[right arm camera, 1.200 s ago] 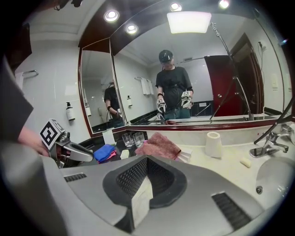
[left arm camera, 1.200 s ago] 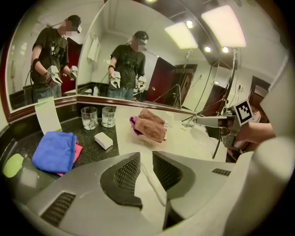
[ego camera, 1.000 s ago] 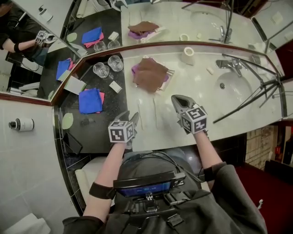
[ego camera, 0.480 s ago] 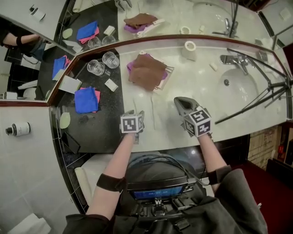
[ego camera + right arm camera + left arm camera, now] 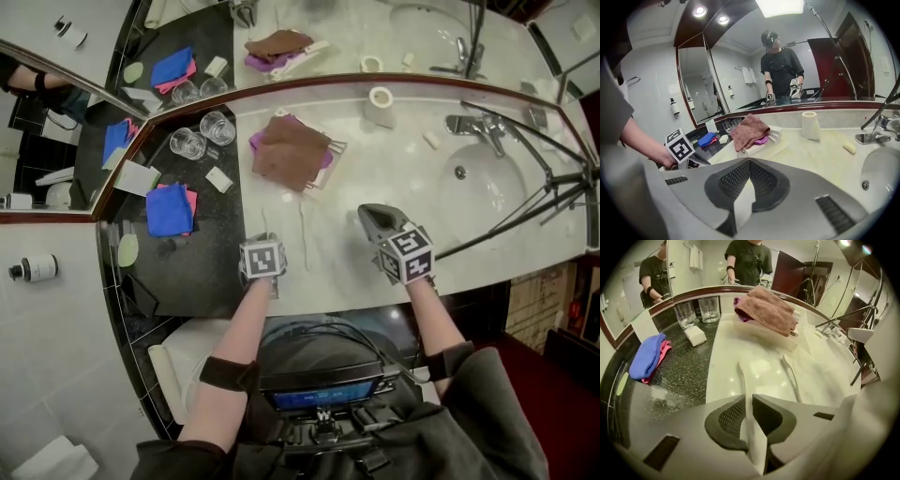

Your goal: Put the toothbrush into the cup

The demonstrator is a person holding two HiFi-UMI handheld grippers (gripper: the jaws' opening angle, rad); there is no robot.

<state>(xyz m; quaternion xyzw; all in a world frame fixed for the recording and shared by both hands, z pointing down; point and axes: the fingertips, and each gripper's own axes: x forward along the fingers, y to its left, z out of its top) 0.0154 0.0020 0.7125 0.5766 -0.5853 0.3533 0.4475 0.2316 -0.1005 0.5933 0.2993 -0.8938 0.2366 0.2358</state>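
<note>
On the left, on the dark speckled part of the worktop point(image 5: 202, 248), two clear drinking glasses point(image 5: 686, 314) stand just beside each other near the mirror. I take one of them as the cup. My left gripper point(image 5: 750, 399) points steeply down at the pale marble part. Its fingers have just been closing and are now clenched on the near end of a thin white plastic toothbrush point(image 5: 740, 373), which lies flat on the marble. A second white toothbrush point(image 5: 791, 376) lies near it on the right, apart from it. Further right, my right gripper point(image 5: 748, 161) hovers with its fingers pressed together and nothing between them.

The grip is at one end of a thin, smooth handle, so I judge the brush may swing. I would lift it slowly and straight up. Then I would carry it left to the nearer glass, turn it upright and lower the free end through the middle of the mouth. A light glass could tip if I touch the rim.
</note>
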